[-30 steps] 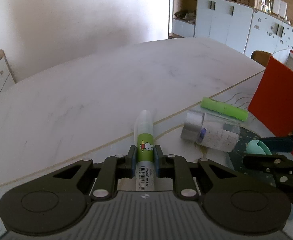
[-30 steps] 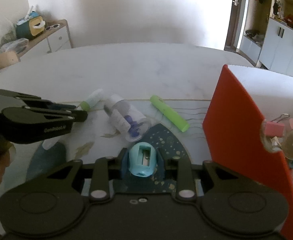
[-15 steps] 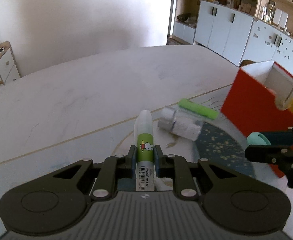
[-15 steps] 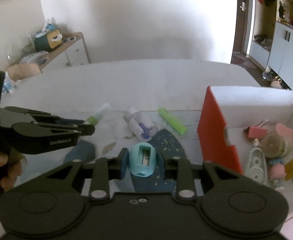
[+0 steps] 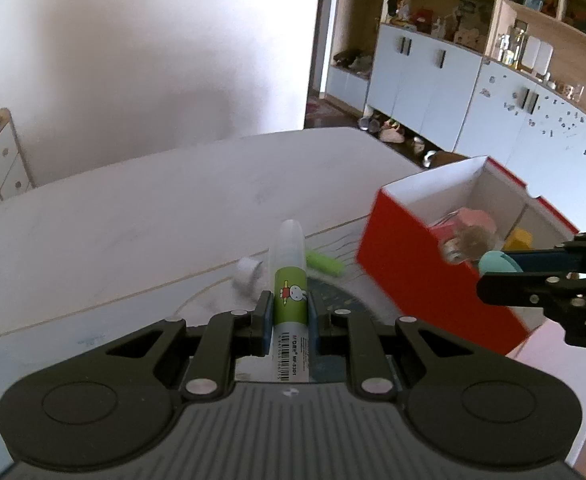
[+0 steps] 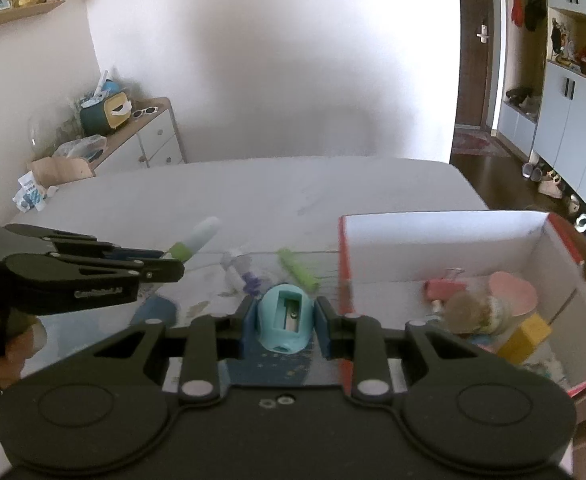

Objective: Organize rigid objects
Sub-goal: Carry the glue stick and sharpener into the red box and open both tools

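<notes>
Two tools pinch loads: left tool [image 5: 289, 312] a glue stick [image 5: 290, 280], right tool [image 6: 281, 320] a sharpener [image 6: 284, 318].

The left gripper [image 5: 289, 312] is clamped on a green-labelled glue pen [image 5: 291, 280] that points forward past its fingertips, clear cap foremost. Just beyond the cap, on the white table [image 5: 133, 216], lie a green highlighter [image 5: 327, 265] and a blurred small bottle [image 5: 247, 276]. Ahead to the right stands an open red box [image 5: 421, 264]. At the far right, the right gripper [image 5: 509, 268] holds a teal sharpener [image 5: 499, 262].
</notes>
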The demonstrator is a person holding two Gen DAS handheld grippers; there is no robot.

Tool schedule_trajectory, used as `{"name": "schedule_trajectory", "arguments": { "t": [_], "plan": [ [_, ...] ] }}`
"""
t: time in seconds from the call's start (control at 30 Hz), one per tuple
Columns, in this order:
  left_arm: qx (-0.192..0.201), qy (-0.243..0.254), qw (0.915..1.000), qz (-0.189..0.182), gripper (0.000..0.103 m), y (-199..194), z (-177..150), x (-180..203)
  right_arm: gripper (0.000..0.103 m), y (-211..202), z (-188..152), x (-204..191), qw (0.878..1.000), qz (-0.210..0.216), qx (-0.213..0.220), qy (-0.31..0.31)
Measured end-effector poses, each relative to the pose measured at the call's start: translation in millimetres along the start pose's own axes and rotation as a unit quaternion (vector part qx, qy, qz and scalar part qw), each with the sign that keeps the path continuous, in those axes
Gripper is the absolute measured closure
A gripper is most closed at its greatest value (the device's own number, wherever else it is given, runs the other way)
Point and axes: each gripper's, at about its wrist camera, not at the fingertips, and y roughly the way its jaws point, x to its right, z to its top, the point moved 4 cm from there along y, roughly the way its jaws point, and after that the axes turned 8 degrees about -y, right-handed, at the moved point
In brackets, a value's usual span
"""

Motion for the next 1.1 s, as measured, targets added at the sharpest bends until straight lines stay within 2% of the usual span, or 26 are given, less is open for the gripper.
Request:
{"name": "schedule_trajectory", "arguments": {
  "t": [0.47,0.77,0.87,1.1],
  "plan": [
    [0.005,0.007,0.9997,-0.021,0.086,21,22,104,0.073,-22,-22,86,1.0,-0.01,-0.003,-0.002],
    [-0.016,-0.016,0.9988,-0.043,0.086,54,40,161,0.073,-18,-36,125,1.0,-0.002,-0.019,-0.007],
    [-0.025,-0.026,0.9986,-0.038,0.086,67,43,173,0.073,-12,-39,133,0.999,0.012,-0.031,-0.014],
    [-0.049,-0.024,0.9985,0.004,0.086,105,46,194,0.074,13,-45,146,0.997,0.035,-0.068,-0.032]
  ]
}}
